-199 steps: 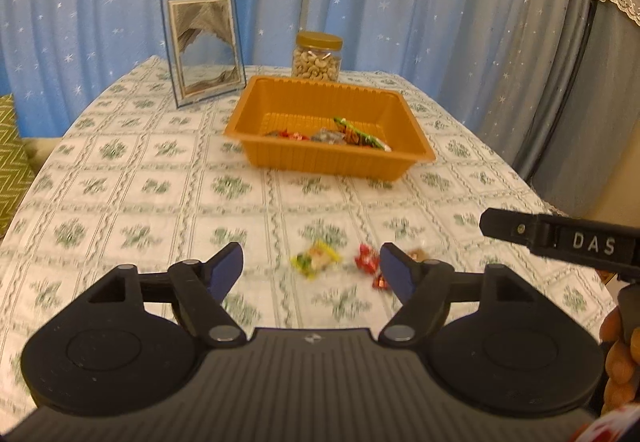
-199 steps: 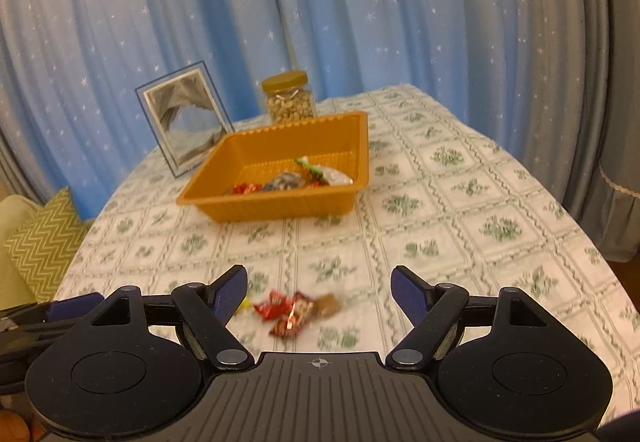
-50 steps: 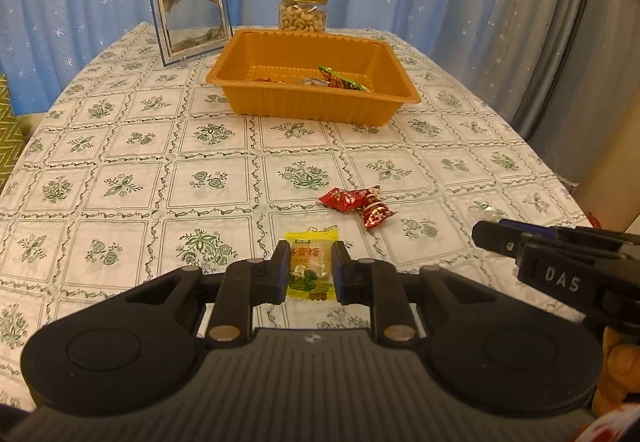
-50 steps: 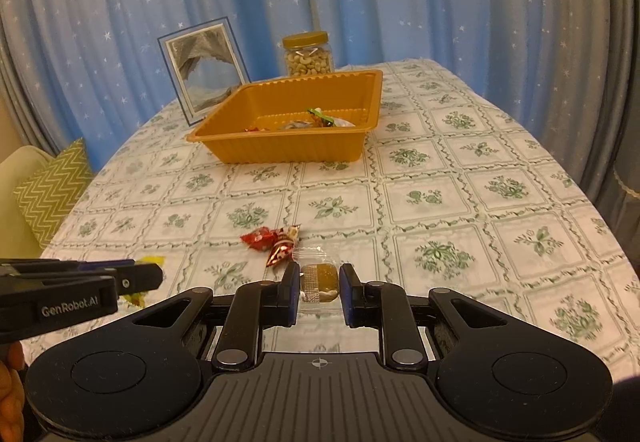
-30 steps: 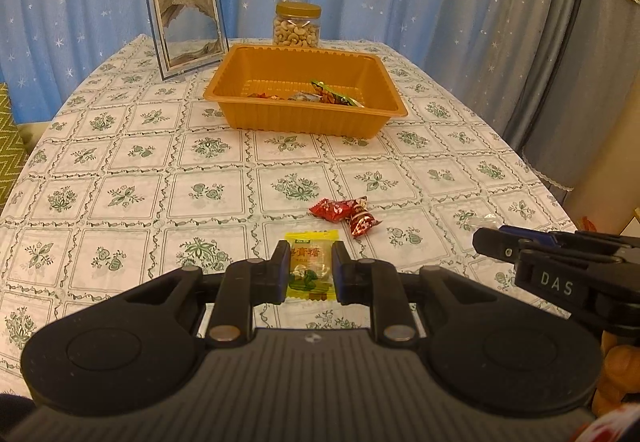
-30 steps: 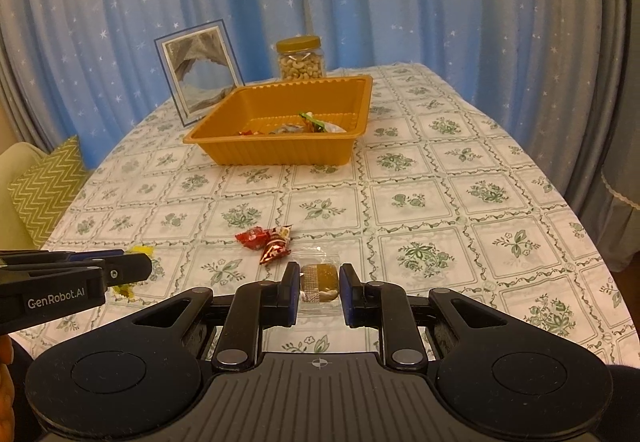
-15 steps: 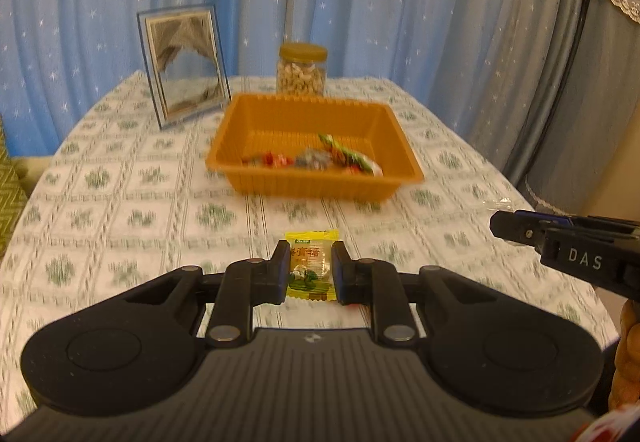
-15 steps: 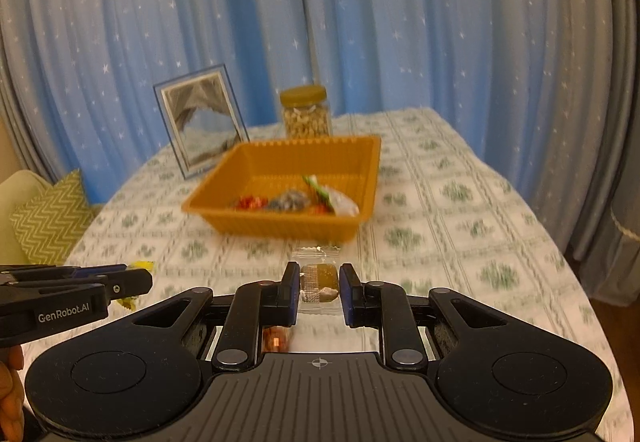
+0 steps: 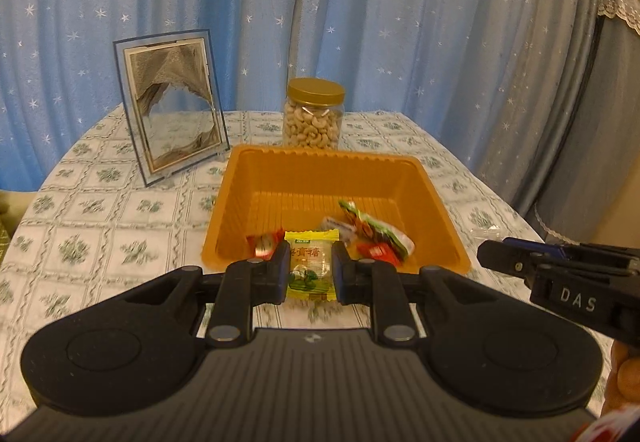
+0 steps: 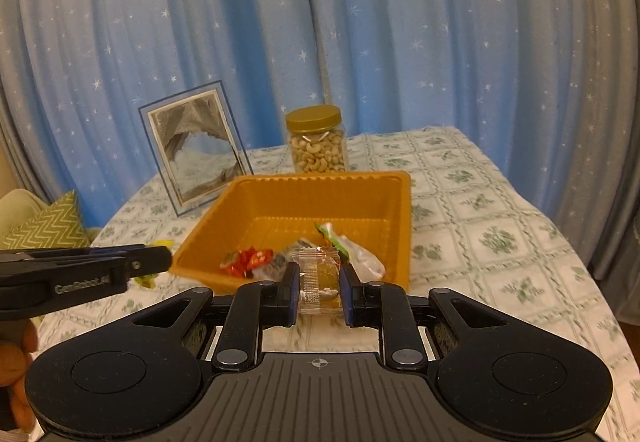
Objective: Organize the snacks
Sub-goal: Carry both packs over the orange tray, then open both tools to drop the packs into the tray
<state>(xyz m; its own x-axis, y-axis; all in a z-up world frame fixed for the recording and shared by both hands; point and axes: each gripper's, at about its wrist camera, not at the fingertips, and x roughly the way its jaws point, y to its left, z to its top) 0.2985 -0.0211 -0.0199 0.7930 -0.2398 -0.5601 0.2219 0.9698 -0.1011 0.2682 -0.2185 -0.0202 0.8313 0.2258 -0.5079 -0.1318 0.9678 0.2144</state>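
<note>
Two wrapped snacks are carried, one per claw. The yellow plastic-wrapped candy with a green print is clamped by its two side edges in the left claw; its long axis runs away from the camera, its serrated far end toward the orange rectangular plastic tray, over whose near rim it hangs. The clear-wrapped sweet with an amber-brown centre is pinched likewise in the right claw, long axis also running forward, level with the tray's near wall. Both claws are clenched on their packets.

The single tray sits on the worktop, which is covered in a white cloth with a green floral grid. Inside it lie several wrapped snacks: a red one at the left and a green-and-white packet at the right; the rest overlap and cannot be counted.

Behind the tray stand one clear jar of cashews with a gold lid and one blue-framed sand picture. A blue star-printed curtain hangs beyond.
</note>
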